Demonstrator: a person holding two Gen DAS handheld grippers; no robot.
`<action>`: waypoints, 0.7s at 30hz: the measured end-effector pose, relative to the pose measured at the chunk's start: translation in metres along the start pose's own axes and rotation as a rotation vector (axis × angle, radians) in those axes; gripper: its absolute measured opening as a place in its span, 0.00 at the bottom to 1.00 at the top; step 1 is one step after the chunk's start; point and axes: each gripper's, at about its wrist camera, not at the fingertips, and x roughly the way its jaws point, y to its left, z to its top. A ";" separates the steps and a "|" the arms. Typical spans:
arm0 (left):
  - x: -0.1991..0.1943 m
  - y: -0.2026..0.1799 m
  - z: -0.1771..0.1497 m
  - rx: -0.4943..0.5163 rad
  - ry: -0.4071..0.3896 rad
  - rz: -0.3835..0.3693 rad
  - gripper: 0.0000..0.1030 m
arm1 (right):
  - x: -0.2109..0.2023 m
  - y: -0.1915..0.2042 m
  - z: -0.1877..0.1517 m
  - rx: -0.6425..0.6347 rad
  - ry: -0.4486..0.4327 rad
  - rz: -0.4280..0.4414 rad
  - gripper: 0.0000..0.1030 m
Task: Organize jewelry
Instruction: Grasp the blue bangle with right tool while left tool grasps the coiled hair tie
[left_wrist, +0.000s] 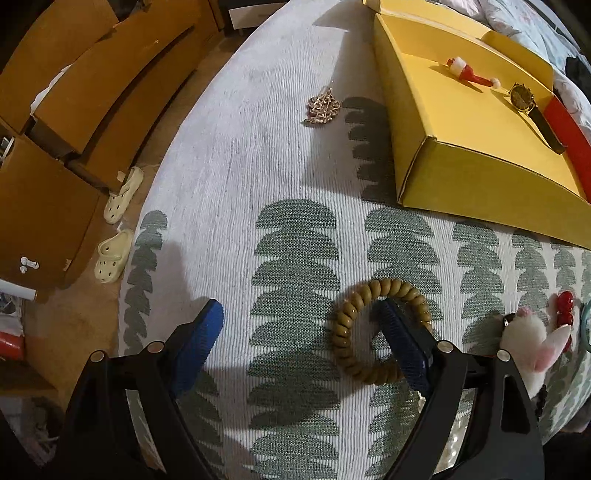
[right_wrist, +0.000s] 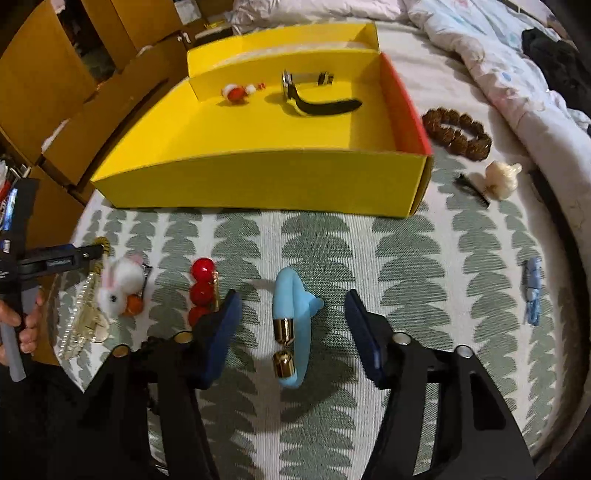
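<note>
Hovering low over the patterned bed cover (right_wrist: 424, 258), both tools pointed steeply down. Right tool (right_wrist: 291, 328): jaws apart, straddling the blue bracelet (right_wrist: 291, 295) w/ gold end caps; pads not touching it, nothing gripped. Left tool (left_wrist: 299, 343): jaws wide apart, one blue pad inside the olive bead bracelet (left_wrist: 376, 328), the other well clear on bare cloth; no hold.

Yellow box (right_wrist: 258, 184) stood beyond, already holding a watch (right_wrist: 306, 92) and a small Santa-hat charm (right_wrist: 236, 92). Loose pcs on the cover: red bead clip (right_wrist: 201, 291), bunny clip (right_wrist: 118, 288), brown bead bracelet (right_wrist: 458, 133).

Handling, est.: blue bracelet looked light, rubbery, prob. flexes under squeeze; gold caps smooth, likely slippery. Best pinch across the soft band mid-length, not on caps. Olive bracelet: prob. hard beads on a stretchy cord, would roll; pinch across one side of the ring.
</note>
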 end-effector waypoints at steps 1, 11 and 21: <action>0.000 0.000 0.000 0.000 0.001 0.000 0.82 | 0.003 0.001 0.000 -0.005 0.004 0.003 0.49; -0.004 -0.004 0.001 -0.004 0.000 -0.012 0.74 | 0.017 0.001 0.004 -0.012 0.015 -0.005 0.32; -0.005 0.003 0.002 -0.024 -0.011 -0.027 0.47 | 0.019 -0.007 0.004 0.008 0.029 0.018 0.25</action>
